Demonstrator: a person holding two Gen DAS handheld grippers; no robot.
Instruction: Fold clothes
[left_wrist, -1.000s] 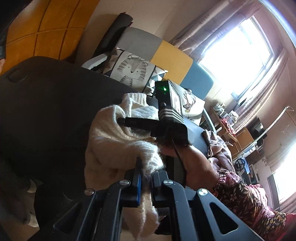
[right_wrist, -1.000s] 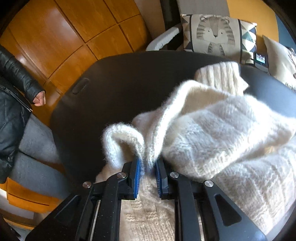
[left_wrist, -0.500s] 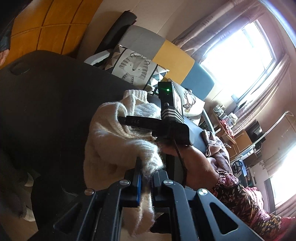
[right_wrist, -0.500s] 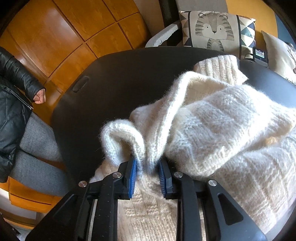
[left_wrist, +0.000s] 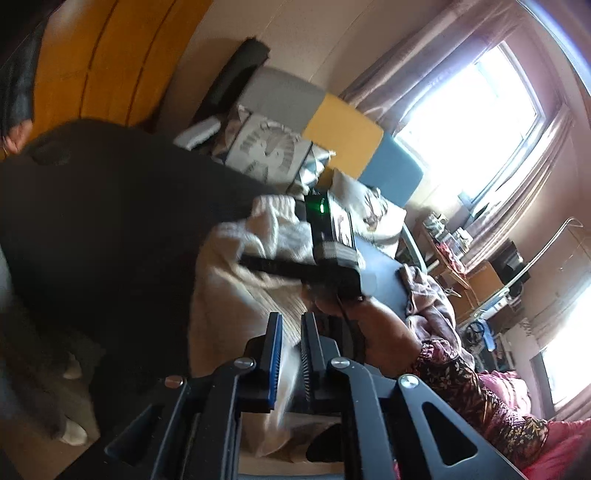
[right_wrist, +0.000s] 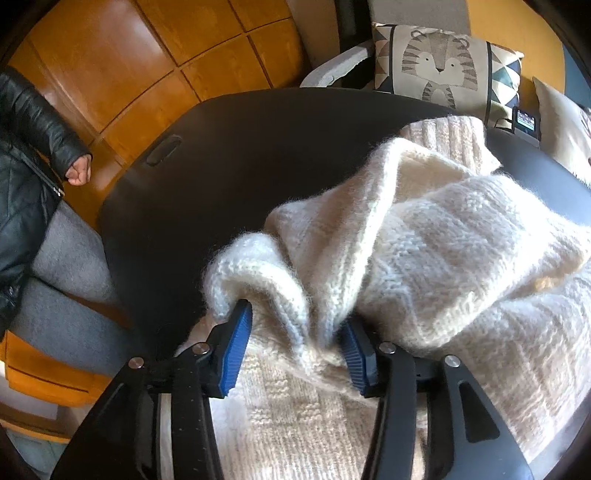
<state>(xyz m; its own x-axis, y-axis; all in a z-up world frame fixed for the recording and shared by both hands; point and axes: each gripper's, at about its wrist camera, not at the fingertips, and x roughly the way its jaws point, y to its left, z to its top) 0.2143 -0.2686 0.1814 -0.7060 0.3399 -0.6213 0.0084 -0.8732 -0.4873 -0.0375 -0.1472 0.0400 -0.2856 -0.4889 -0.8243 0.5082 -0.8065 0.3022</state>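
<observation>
- While a person in a black padded jacket (right_wrist: 22, 155) stands at the far left, the cream fluffy knitted sweater (right_wrist: 424, 266) lies heaped on the dark round tabletop (right_wrist: 229, 155).
- Left gripper (left_wrist: 290, 350): its blue-padded jaws are just parting, a narrow gap between them; the sweater lies beyond and below the fingertips, and through the blur I cannot tell whether any knit is between them.
- Right gripper (right_wrist: 295, 339): jaws are opening, about halfway; a raised fold of the sweater stands between the pads, brushing both, no longer pinched.
- A tiger-print cushion (right_wrist: 439, 70) sits beyond the table, at the right.
</observation>
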